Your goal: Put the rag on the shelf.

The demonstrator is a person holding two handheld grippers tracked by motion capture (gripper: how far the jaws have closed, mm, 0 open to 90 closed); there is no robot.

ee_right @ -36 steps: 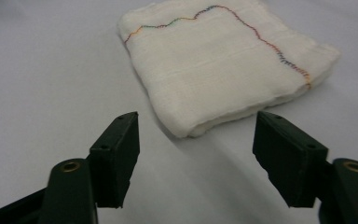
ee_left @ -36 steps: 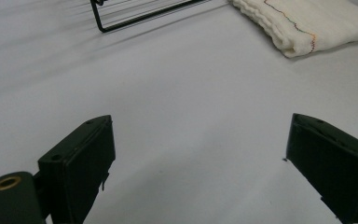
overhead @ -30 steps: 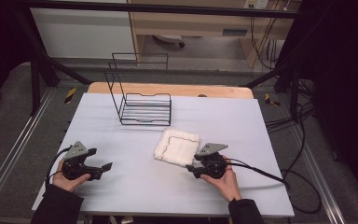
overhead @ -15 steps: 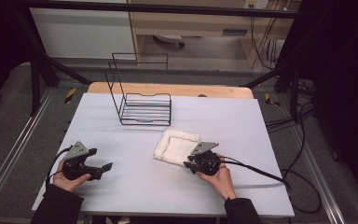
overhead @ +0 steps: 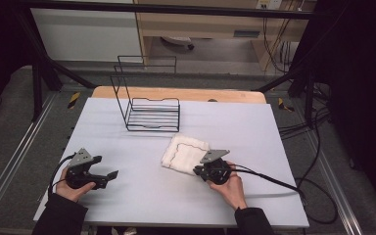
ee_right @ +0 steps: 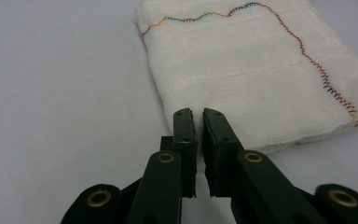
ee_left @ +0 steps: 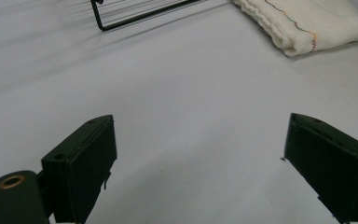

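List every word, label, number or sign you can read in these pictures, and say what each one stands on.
None can be read.
Folded white cloth: rainbow-coloured stitching along its edge, no lettering.
Wire rack: bare black wire, no label.
Pale label on the wooden furniture behind the table: too small and blurred to read.
Yellow-and-black hazard tape on the floor: stripes, no text.

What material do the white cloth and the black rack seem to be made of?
The white cloth looks like soft woven cotton gauze: a matte, slightly crinkled weave folded in layers, with rainbow-coloured stitching along its edge. The black rack appears to be thin metal wire with a dark coating, judging by its slender straight rods and bent corners; the coating type is unclear.
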